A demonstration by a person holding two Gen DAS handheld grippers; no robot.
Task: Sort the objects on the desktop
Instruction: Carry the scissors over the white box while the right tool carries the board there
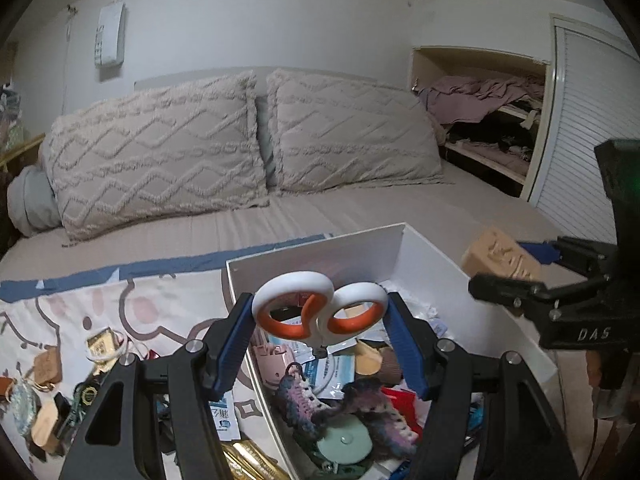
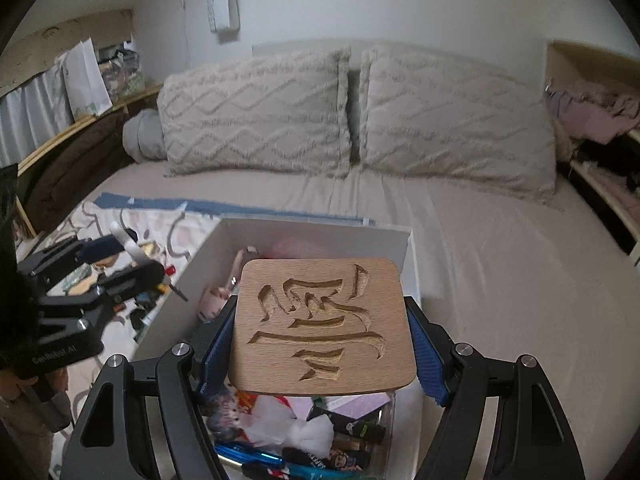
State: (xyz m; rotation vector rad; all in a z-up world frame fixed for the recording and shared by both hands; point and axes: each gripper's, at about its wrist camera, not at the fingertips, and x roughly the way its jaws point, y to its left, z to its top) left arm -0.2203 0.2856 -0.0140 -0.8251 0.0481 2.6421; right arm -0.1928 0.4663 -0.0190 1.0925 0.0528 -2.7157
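My left gripper (image 1: 320, 320) is shut on a pair of scissors (image 1: 320, 310) with white and orange handles, held above the left edge of a white box (image 1: 432, 264) on the bed. My right gripper (image 2: 322, 336) is shut on a flat wooden plaque (image 2: 320, 328) with a carved character, held over the same white box (image 2: 320, 232). In the left wrist view the right gripper (image 1: 516, 268) and its wooden plaque (image 1: 500, 258) show at the right. The left gripper (image 2: 120, 256) with the white scissors (image 2: 128, 246) appears at the left of the right wrist view.
The box holds several small items: a crochet piece (image 1: 340, 404), a green round case (image 1: 346, 440), packets and pens (image 2: 256, 456). More small items (image 1: 48, 364) lie on a patterned cloth (image 1: 160, 304) left of the box. Two pillows (image 1: 240, 140) lean at the headboard; shelves (image 1: 488, 128) stand to the right.
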